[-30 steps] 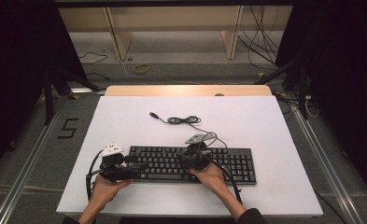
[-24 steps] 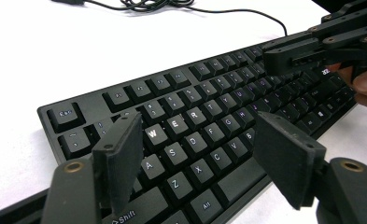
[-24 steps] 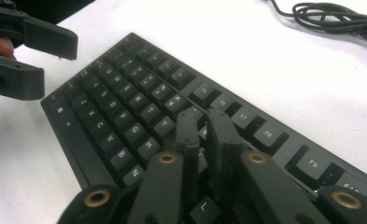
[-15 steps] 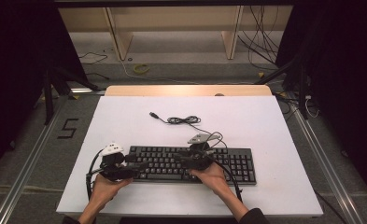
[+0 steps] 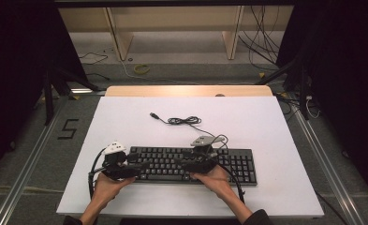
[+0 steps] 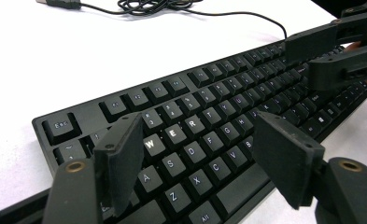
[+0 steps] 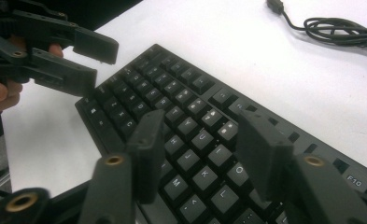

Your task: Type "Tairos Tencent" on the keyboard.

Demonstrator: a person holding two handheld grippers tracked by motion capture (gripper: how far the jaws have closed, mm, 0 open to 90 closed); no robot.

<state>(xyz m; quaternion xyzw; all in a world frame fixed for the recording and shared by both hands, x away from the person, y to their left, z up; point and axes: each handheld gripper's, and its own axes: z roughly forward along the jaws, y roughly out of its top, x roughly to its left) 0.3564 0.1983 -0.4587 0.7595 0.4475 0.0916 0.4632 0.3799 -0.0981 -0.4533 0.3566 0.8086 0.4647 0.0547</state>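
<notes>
A black keyboard [image 5: 191, 164] lies near the front of the white table [image 5: 125, 122], its thin cable [image 5: 186, 121] coiled behind it and ending in a USB plug [image 5: 154, 115]. My left gripper [image 5: 142, 167] hovers over the keyboard's left end, open, its jaws spread above the W, E and D keys [image 6: 172, 133]. My right gripper [image 5: 184, 165] is held over the keyboard's middle, open too, with its jaws above the letter keys [image 7: 195, 140]. The jaws of each point toward the other. Nothing is held in either.
A wooden strip [image 5: 186, 91] borders the table's far edge. Beyond it stand wooden legs and loose cables on the floor [image 5: 266, 42]. Black curtains hang at both sides. Bare white surface lies behind the keyboard and at its right.
Both grippers stay over the keyboard; the right one has shifted slightly along it. The keyboard and cable have not moved.
</notes>
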